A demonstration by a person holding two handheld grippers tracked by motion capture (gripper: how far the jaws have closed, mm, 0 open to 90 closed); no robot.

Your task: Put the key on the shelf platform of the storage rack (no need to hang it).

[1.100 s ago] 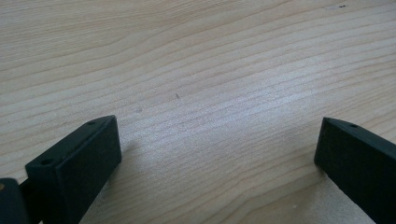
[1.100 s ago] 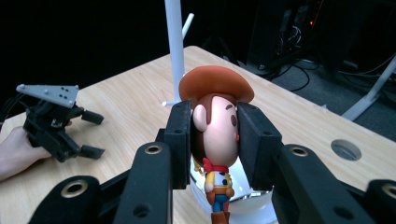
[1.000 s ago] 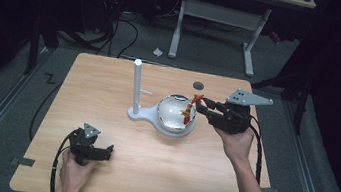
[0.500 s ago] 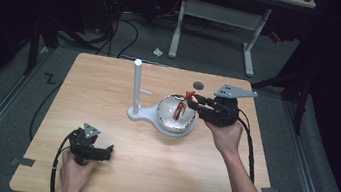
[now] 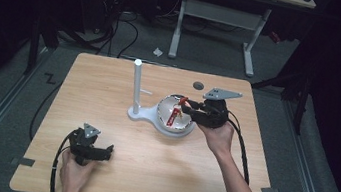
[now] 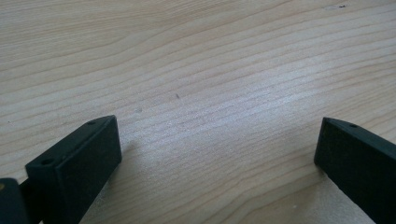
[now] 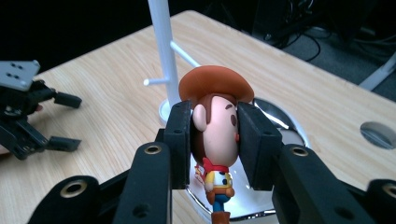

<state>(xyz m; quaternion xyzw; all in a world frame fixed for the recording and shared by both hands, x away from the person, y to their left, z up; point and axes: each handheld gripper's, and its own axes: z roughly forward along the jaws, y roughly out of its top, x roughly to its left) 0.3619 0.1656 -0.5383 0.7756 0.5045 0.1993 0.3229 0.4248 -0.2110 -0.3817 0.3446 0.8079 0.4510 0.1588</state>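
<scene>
Both jaws of the right hand-held gripper [image 7: 215, 140] clamp the cowboy figurine's [image 7: 215, 126] head.

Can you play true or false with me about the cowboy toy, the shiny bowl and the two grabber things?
1. The right gripper squeezes the cowboy toy by its head. True.
2. The left gripper is holding a toy too. False: its jaws stand wide apart over bare wood, with nothing between them.
3. The toy hangs above the shiny bowl. True.
4. The white post has fallen over on the table. False: it stands upright on its base, next to the bowl.
5. The cowboy wears a brown hat and a red scarf. True.
6. Both grippers are at the bowl. False: the left one is far off, near the table's front edge.
</scene>
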